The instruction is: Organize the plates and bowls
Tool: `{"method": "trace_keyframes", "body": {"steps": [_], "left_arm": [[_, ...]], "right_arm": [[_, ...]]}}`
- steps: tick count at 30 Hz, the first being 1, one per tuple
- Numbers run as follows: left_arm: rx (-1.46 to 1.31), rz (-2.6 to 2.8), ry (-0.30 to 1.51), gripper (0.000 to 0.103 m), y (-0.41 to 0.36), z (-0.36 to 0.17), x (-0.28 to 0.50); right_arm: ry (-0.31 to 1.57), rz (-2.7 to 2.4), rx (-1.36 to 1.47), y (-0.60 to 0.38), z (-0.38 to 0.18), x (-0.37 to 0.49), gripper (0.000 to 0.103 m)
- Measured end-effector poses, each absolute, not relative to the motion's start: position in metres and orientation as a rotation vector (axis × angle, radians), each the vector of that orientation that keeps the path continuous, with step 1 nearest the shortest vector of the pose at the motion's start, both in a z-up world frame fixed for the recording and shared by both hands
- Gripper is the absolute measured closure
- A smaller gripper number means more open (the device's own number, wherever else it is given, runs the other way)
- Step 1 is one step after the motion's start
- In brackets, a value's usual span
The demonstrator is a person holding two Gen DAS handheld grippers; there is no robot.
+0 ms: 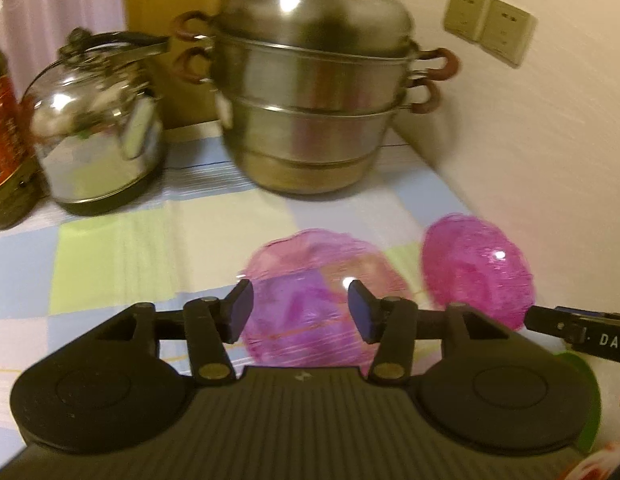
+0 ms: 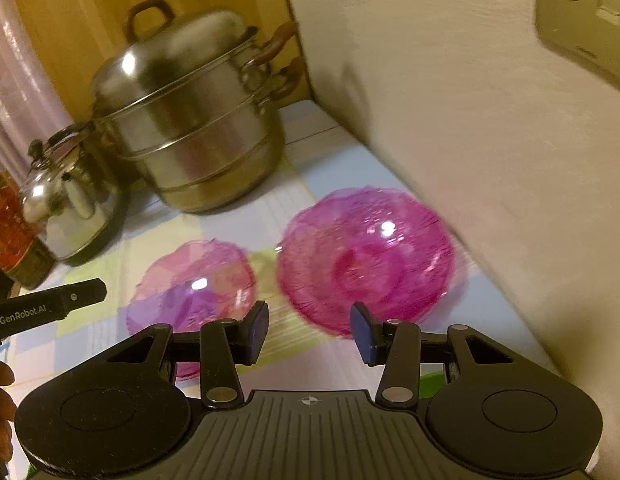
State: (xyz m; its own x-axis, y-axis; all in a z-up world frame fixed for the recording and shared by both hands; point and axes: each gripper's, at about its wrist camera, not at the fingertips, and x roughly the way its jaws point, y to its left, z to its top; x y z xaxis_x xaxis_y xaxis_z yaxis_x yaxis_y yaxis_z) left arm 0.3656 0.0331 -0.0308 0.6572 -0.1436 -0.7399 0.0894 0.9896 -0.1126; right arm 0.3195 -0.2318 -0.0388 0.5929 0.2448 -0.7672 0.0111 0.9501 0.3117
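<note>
Checked cloth covers the table (image 2: 338, 152), where two pink translucent bowls (image 2: 366, 258) (image 2: 191, 280) sit side by side near its wall-side edge — likely light, stiff, slippery and brittle, best pinched at the rim — both the left gripper (image 1: 301, 310) and right gripper (image 2: 310, 332) spread, empty.

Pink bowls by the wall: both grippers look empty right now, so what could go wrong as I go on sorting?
1. The darker pink bowl sits close to the wall, so a grip on its far rim could scrape or jam.
2. The paler pink bowl lies right beside it; nudging one may push the other.
3. Both views are blurred, so aiming the open left gripper or right gripper is uncertain.
</note>
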Motion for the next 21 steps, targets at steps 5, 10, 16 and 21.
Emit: {"method": "trace_keyframes", "body": {"steps": [5,10,16,21], "left_arm": [[-0.068,-0.109,0.874,0.053,0.054,-0.046,0.37],[-0.071,-0.104,0.915,0.053,0.065,-0.066,0.381],[-0.106,-0.109,0.977,0.053,0.073,-0.093,0.402],[-0.126,-0.11,1.014,0.053,0.075,-0.112,0.417]], "right_arm": [[0.968,0.177,0.315,-0.217,-0.053,0.324,0.057],[1.007,0.2,0.348,-0.206,-0.072,0.335,0.057],[1.059,0.221,0.386,-0.196,-0.097,0.354,0.057],[1.096,0.226,0.404,-0.187,-0.116,0.367,0.057]]}}
